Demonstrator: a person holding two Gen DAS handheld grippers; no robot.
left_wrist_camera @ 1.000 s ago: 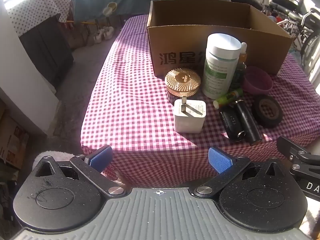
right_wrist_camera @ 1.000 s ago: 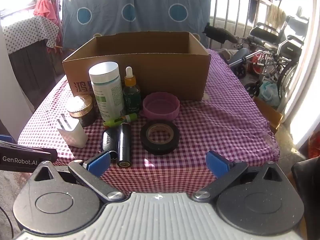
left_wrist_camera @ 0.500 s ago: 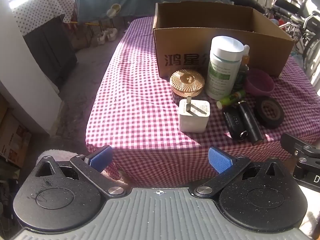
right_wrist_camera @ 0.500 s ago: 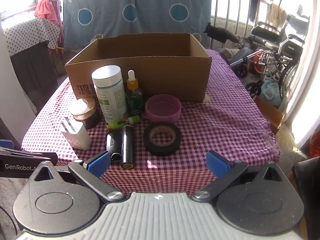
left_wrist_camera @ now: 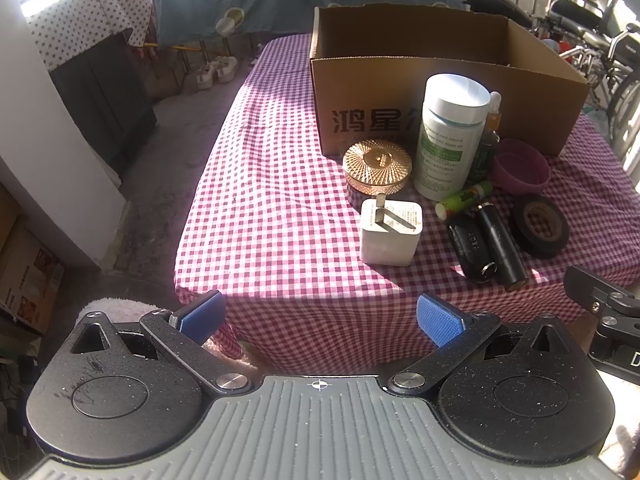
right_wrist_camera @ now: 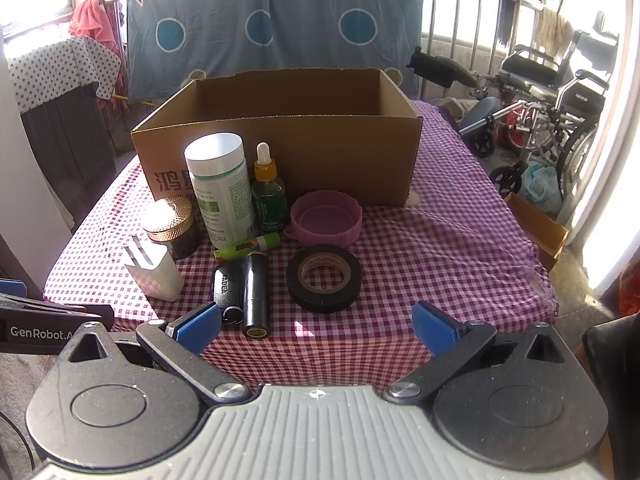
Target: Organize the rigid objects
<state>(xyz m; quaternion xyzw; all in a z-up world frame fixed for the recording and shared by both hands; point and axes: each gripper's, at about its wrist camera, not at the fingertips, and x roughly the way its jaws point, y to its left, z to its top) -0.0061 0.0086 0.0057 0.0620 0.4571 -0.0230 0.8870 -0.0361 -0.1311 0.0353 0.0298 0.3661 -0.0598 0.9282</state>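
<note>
An open cardboard box [right_wrist_camera: 280,136] [left_wrist_camera: 440,64] stands at the back of a checked tablecloth [left_wrist_camera: 272,200]. In front of it sit a white bottle [right_wrist_camera: 220,188] [left_wrist_camera: 450,136], a green dropper bottle [right_wrist_camera: 268,192], a gold-lidded jar [left_wrist_camera: 376,166] [right_wrist_camera: 172,220], a purple lid [right_wrist_camera: 326,218], a white charger plug [left_wrist_camera: 390,232] [right_wrist_camera: 154,272], a green tube [right_wrist_camera: 248,250], a black key fob [right_wrist_camera: 226,286], a black cylinder [right_wrist_camera: 256,292] and black tape [right_wrist_camera: 324,278] [left_wrist_camera: 540,226]. My left gripper [left_wrist_camera: 320,320] and right gripper [right_wrist_camera: 316,326] both stand open before the table's front edge, holding nothing.
A wheelchair [right_wrist_camera: 552,92] and a small cardboard box [right_wrist_camera: 536,224] stand on the floor to the right. A dark cabinet with a starred cloth [left_wrist_camera: 92,64] is on the left, with shoes [left_wrist_camera: 216,70] beyond. A blue patterned sheet [right_wrist_camera: 272,28] hangs behind the table.
Both grippers have drawn back slightly from the table and the left has shifted left, so the objects sit farther right in its view. Both stay open.
</note>
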